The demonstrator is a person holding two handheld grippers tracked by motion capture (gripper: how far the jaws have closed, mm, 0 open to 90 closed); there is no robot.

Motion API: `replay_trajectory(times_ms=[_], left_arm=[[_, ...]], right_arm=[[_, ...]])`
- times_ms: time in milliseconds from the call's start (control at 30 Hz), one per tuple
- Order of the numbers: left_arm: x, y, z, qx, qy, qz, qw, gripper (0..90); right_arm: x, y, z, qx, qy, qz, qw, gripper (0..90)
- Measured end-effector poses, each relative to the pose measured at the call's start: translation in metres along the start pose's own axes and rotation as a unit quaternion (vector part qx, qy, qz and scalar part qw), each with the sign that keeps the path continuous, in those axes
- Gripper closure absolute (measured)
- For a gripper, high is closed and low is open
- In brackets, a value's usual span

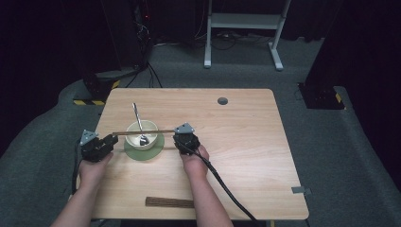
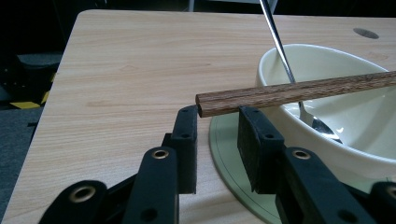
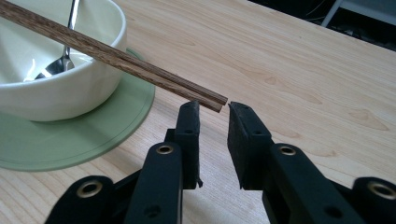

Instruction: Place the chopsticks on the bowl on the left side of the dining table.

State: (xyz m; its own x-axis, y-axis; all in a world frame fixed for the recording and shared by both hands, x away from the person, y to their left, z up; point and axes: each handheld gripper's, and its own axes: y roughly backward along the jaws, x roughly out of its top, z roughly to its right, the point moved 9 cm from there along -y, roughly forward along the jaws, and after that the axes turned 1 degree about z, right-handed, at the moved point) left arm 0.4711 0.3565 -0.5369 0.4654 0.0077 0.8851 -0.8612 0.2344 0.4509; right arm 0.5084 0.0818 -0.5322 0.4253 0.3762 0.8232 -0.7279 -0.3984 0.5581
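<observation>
High view: wooden chopsticks [image 1: 144, 132] lying across cream bowl [image 1: 142, 134] on green saucer [image 1: 158, 150], spoon [image 1: 138, 124] inside; left gripper [image 2: 217, 116] and right gripper [image 3: 212, 111] flanking the ends, jaws spread; placement seemingly done, withdrawal left.

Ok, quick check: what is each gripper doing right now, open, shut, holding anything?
Left gripper: open, jaws apart under the end of the chopsticks, not clamping them.
Right gripper: open, jaws apart at the chopsticks' other end.
</observation>
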Motion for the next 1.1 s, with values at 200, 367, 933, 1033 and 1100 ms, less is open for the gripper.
replay_trajectory(times_ms=[200,367,933,1033,1100], left_arm=[[-0.0003,0.0007,-0.0027,0.003,0.004,-0.001,1.0,69.6],[-0.0004,0.001,-0.0042,0.005,0.01,0.0,0.9999,71.1],[0.0003,0.0009,-0.0015,0.004,0.003,0.002,1.0,73.2],[0.0002,0.0005,-0.0007,0.003,0.005,0.003,1.0,73.7],[0.0001,0.0004,-0.0002,0.004,0.003,0.003,1.0,74.1]], right_arm=[[-0.0017,-0.0005,0.0008,-0.003,0.001,-0.002,1.0,79.2],[-0.0022,-0.0004,0.0,-0.002,-0.001,-0.003,1.0,82.8],[-0.0029,-0.0007,0.0017,-0.009,-0.003,0.001,1.0,83.6],[-0.0029,-0.0008,0.0027,-0.011,-0.002,0.002,0.9999,83.5],[-0.0028,-0.0007,0.0027,-0.011,0.0,0.002,0.9999,83.3]])
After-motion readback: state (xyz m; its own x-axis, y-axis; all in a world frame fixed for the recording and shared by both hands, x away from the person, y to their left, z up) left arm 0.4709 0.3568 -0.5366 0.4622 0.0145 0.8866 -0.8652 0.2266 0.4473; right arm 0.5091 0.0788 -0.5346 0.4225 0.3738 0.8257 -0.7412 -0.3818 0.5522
